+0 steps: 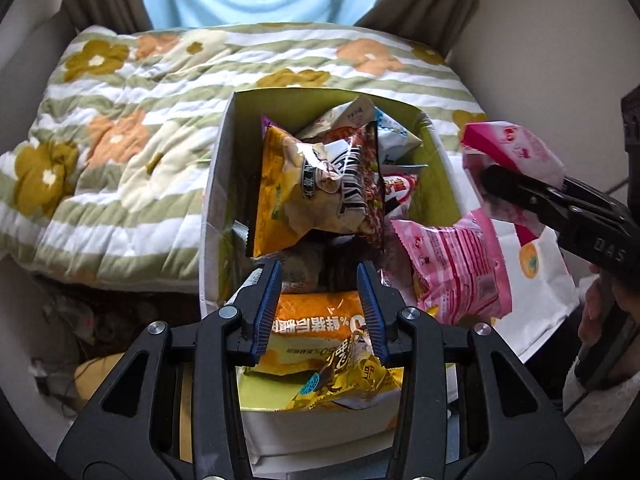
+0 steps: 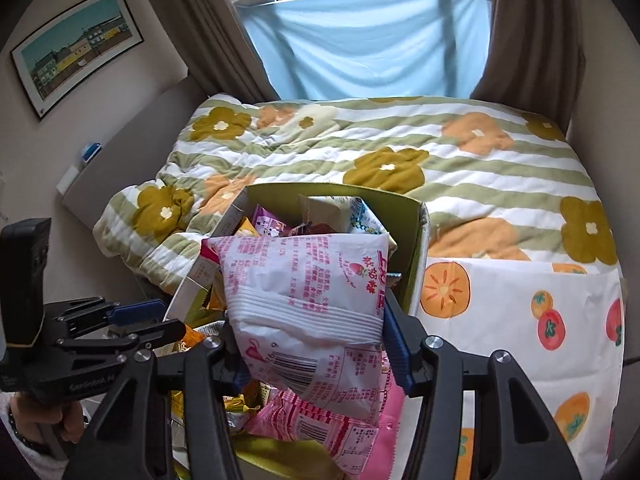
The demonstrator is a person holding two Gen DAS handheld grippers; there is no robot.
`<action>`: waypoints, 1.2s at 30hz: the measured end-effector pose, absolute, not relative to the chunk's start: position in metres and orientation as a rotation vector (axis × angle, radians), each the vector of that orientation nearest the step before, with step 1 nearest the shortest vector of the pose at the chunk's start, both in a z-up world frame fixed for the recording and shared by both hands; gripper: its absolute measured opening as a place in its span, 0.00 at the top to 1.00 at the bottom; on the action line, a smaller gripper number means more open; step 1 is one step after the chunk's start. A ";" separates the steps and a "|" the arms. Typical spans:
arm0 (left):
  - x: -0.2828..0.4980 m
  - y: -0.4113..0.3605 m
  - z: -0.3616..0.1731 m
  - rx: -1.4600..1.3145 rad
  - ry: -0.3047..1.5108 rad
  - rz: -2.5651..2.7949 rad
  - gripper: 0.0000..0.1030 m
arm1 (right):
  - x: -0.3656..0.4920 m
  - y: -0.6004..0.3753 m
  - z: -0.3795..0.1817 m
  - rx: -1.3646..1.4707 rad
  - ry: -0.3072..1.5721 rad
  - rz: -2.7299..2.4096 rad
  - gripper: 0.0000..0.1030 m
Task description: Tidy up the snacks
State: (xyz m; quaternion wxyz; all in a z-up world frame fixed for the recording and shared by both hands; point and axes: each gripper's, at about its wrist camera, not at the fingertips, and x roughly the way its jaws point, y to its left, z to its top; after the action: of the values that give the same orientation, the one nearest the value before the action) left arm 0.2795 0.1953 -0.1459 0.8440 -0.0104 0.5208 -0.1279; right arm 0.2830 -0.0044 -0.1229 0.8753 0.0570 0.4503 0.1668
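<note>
An open cardboard box (image 1: 214,184) with a green inside stands on the bed, full of snack packets. My left gripper (image 1: 319,308) is open and empty above the box's near end, over an orange packet (image 1: 316,332). A yellow packet (image 1: 292,184) leans on a dark one (image 1: 360,172) further in. My right gripper (image 2: 314,340) is shut on a pink-and-white snack bag (image 2: 304,292) and holds it above the box (image 2: 416,220). The bag shows in the left wrist view (image 1: 516,148) at the right, above a second pink packet (image 1: 452,264).
A quilt with green stripes and flowers (image 1: 120,152) covers the bed. A white cloth with an orange fruit print (image 2: 520,320) lies right of the box. Curtains and a blue sheet (image 2: 368,44) hang behind. Clutter lies on the floor at the left (image 1: 80,320).
</note>
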 end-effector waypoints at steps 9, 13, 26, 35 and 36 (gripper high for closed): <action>0.279 0.202 -0.139 -0.003 1.078 -0.210 0.65 | 0.301 0.003 -0.122 0.112 0.983 0.328 0.50; 0.283 0.200 -0.144 0.007 1.092 -0.196 0.58 | 0.310 0.005 -0.129 0.132 0.998 0.350 0.23; 0.273 0.208 -0.143 0.034 1.044 -0.157 0.00 | 0.282 -0.024 -0.132 0.212 0.944 0.228 0.10; 0.241 0.201 -0.100 0.052 0.933 -0.148 0.00 | 0.242 -0.028 -0.107 0.184 0.888 0.194 0.10; 0.231 0.198 -0.090 0.053 0.906 -0.138 0.00 | 0.234 -0.030 -0.099 0.177 0.869 0.196 0.10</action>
State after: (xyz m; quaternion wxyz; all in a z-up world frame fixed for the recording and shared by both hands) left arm 0.2312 0.1982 -0.0898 0.8966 0.0258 0.4371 -0.0668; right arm 0.2344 -0.0297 -0.0993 0.8986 0.0856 0.4197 0.0948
